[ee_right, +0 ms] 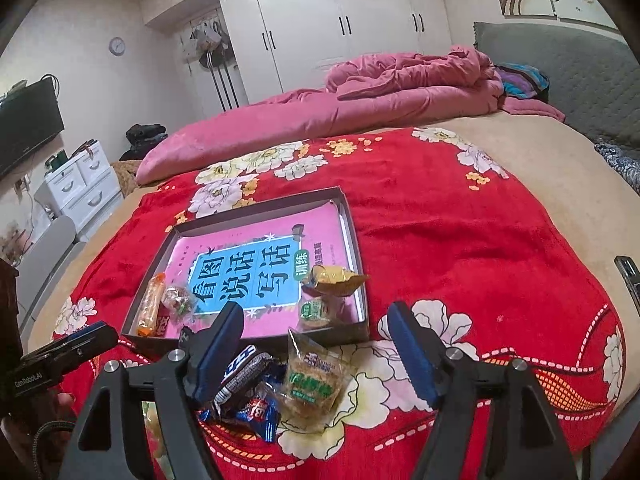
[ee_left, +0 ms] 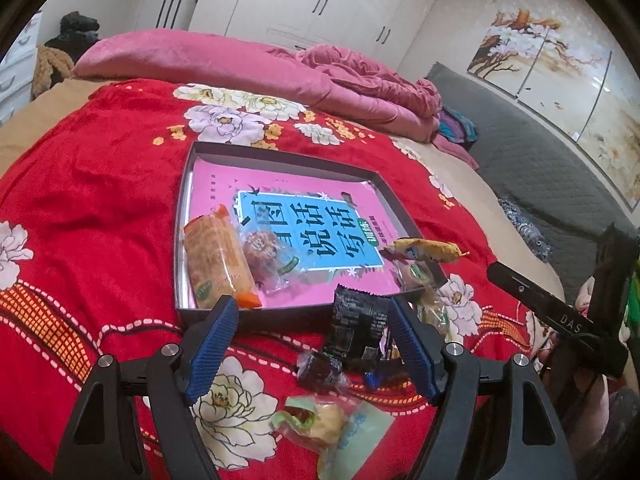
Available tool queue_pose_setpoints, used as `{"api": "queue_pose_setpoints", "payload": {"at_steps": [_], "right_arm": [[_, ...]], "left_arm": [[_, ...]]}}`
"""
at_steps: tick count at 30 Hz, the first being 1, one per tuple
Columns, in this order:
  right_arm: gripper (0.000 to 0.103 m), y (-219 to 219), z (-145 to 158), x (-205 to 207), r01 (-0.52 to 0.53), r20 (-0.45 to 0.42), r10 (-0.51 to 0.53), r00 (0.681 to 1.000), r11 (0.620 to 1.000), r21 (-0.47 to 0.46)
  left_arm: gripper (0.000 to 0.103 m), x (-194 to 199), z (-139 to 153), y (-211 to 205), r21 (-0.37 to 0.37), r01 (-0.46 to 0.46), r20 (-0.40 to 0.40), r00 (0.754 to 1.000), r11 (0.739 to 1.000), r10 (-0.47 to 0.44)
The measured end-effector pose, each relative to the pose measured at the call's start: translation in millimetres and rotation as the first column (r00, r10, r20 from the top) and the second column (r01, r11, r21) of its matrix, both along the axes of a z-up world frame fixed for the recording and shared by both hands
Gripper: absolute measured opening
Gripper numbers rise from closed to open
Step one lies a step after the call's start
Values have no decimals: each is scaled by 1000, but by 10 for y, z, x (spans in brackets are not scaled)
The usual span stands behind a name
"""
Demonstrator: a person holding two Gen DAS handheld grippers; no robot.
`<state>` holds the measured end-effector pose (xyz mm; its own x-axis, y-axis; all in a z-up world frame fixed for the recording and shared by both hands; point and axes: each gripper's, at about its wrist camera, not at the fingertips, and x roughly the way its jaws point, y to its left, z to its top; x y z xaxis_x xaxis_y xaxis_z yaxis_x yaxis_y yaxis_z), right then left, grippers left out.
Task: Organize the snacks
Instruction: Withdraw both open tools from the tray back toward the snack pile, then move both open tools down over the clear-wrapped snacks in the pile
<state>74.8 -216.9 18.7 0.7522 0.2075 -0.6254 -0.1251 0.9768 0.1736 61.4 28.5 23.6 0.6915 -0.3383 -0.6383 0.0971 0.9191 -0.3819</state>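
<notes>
A shallow dark box (ee_left: 280,158) (ee_right: 256,202) with a pink book in it lies on the red flowered blanket. Inside are an orange cracker pack (ee_left: 216,258) (ee_right: 150,304), a clear-wrapped red candy (ee_left: 266,254) (ee_right: 178,300), a yellow snack (ee_left: 424,250) (ee_right: 334,278) and a small green-labelled cake (ee_left: 416,274) (ee_right: 318,312). In front of the box lie a black packet (ee_left: 354,326) (ee_right: 244,372), a blue candy (ee_left: 320,368) (ee_right: 256,410), a green-labelled bag (ee_right: 316,384) and a pale green pastry pack (ee_left: 332,424). My left gripper (ee_left: 314,308) is open over the black packet. My right gripper (ee_right: 316,316) is open above the loose snacks, empty.
A pink quilt (ee_left: 248,68) (ee_right: 360,104) is bunched at the far side of the bed. The grey padded headboard (ee_right: 560,64) is at the right. White drawers (ee_right: 80,188) and a TV (ee_right: 28,124) stand left. The other gripper's body shows at the right edge of the left wrist view (ee_left: 560,316).
</notes>
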Motion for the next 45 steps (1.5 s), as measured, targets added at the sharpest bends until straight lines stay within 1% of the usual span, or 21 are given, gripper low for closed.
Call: {"api": "queue_pose_setpoints", "payload": {"at_steps": [15, 27, 35, 40, 45], "right_arm": [[74, -19, -10, -65, 1, -13, -1, 1000, 1000, 3], [75, -68, -34, -120, 7, -24, -7, 1000, 1000, 10], [75, -73, -125, -141, 0, -54, 1, 999, 1000, 12], [75, -53, -184, -140, -8, -71, 9, 997, 1000, 11], [75, -28, -236, -143, -17, -85, 18, 996, 1000, 13]], "left_arm": [[78, -157, 20, 35, 11, -14, -11, 1000, 1000, 15], [78, -261, -26, -15, 29, 6, -40, 999, 1000, -4], [78, -303, -41, -57, 44, 18, -53, 998, 999, -16], [78, -317, -86, -84, 51, 27, -76, 997, 998, -23], [78, -320, -194, -129, 55, 49, -125, 991, 997, -42]]}}
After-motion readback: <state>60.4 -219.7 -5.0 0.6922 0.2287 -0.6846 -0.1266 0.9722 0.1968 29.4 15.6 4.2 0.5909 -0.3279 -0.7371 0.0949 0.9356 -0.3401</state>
